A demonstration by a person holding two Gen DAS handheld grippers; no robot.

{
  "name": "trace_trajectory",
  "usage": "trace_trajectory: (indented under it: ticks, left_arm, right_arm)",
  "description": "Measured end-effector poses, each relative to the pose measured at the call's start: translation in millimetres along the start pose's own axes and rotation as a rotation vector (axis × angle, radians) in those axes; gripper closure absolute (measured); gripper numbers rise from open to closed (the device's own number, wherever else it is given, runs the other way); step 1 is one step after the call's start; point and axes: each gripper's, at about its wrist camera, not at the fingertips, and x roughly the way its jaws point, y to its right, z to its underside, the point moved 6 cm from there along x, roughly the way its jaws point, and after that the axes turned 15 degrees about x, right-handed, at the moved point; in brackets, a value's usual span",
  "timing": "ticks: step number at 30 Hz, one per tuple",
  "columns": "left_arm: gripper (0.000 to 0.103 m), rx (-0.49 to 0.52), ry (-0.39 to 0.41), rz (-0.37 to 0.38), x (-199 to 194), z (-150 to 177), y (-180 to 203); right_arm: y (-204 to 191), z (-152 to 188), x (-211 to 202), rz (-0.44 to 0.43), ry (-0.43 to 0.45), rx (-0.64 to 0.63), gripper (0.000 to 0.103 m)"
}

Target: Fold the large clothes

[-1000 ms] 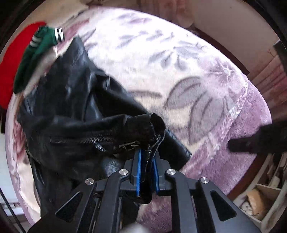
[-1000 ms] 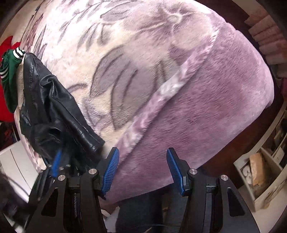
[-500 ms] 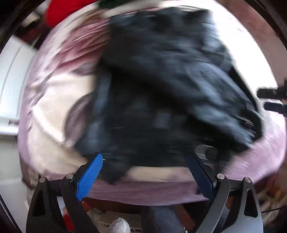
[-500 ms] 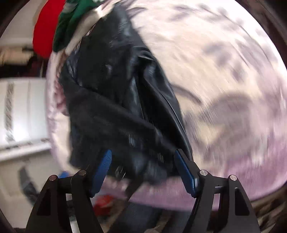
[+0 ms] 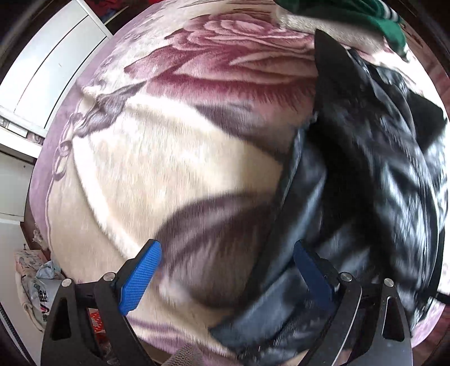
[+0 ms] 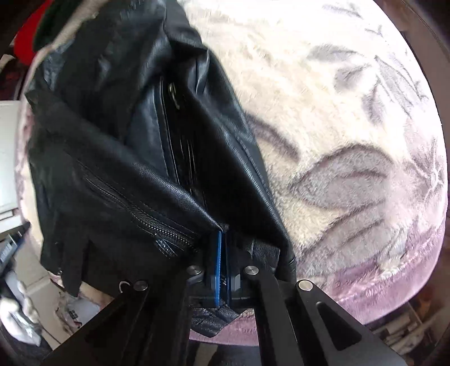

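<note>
While the black leather jacket is lying bunched along one side of the bed, on the plush flowered blanket, its near hem is being pinched by the right gripper, whose blue jaws are being pressed almost together with a fold of leather caught between them. By the left gripper nothing is being held: its jaws are being kept wide apart, one over bare blanket and the other over the jacket's edge, and whether that jaw is touching the leather cannot be told through the blur. Several risks are being carried from here. Only a thin bite of a heavy, smooth garment is being held, so the hem is likely to be slipped out of the jaws if the jacket is pulled hard. Because a single corner is being gripped, the rest may be dragged crooked or tipped off the near edge of the bed. A zipper is being left just beside the closed jaws and could be snagged. The green garment beyond the jacket could be swept along too.
</note>
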Motion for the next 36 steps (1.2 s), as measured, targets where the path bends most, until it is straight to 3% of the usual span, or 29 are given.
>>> trace_trajectory:
  ticks: [2, 4, 5, 7, 9, 11, 15, 19, 21, 23, 25, 27, 30, 32, 34, 35, 36]
  left_arm:
    - [0.007, -0.005, 0.009, -0.009, 1, -24, -9]
    - [0.007, -0.01, 0.023, -0.008, 2, -53, -17]
    - [0.007, -0.008, 0.028, -0.015, 4, -72, -20]
    - [0.007, 0.012, 0.037, -0.05, 10, -100, -23]
    - [0.007, 0.034, 0.051, -0.117, 21, -128, -27]
    - [0.007, 0.046, 0.056, -0.159, 31, -147, -33]
    - [0.007, 0.024, 0.034, -0.185, 62, -177, -50]
    - [0.007, -0.019, 0.015, -0.165, 77, -183, -65]
    - [0.007, -0.026, 0.009, -0.147, 82, -181, -69]
    - [0.007, -0.027, 0.001, -0.124, 84, -177, -71]
    - [0.007, -0.026, 0.0, -0.097, 84, -172, -71]
    - [0.007, -0.02, 0.002, -0.079, 83, -171, -69]
    - [0.007, -0.002, 0.017, -0.034, 74, -177, -58]
    - [0.007, 0.016, 0.045, 0.018, 62, -186, -48]
    - [0.007, 0.044, 0.079, 0.039, 50, -195, -38]
    - [0.007, 0.071, 0.096, 0.053, 46, -200, -28]
    - [0.007, 0.087, 0.103, 0.062, 44, -204, -22]
  right_arm:
    - [-10, -5, 2, 0.05, -0.038, 0.021, 0.101]
    - [-23, -14, -10, 0.056, -0.085, 0.052, 0.089]
    - [-31, -20, -24, 0.022, -0.082, 0.074, 0.085]
    - [-57, -39, -61, -0.093, -0.03, 0.109, 0.059]
    - [-101, -61, -91, -0.2, 0.021, 0.079, 0.051]
    - [-157, -82, -102, -0.293, 0.019, -0.001, 0.051]
    - [-286, -125, -76, -0.381, 0.01, -0.183, 0.045]
    - [-370, -130, -26, -0.4, -0.095, -0.277, 0.035]
    - [-395, -131, -8, -0.366, -0.131, -0.322, 0.035]
    - [-390, -138, -1, -0.322, -0.079, -0.307, 0.084]
    - [-370, -162, 10, -0.342, -0.085, -0.146, 0.092]
    - [-346, -177, 19, -0.334, -0.073, -0.056, 0.092]
    - [-343, -181, 32, -0.323, -0.097, -0.059, 0.09]
    - [-345, -180, 27, -0.348, -0.126, -0.035, 0.079]
    - [-343, -175, 4, -0.396, -0.108, -0.013, 0.049]
    - [-337, -168, -13, -0.397, -0.049, -0.067, 0.048]
    - [-331, -161, -16, -0.347, -0.017, -0.129, 0.046]
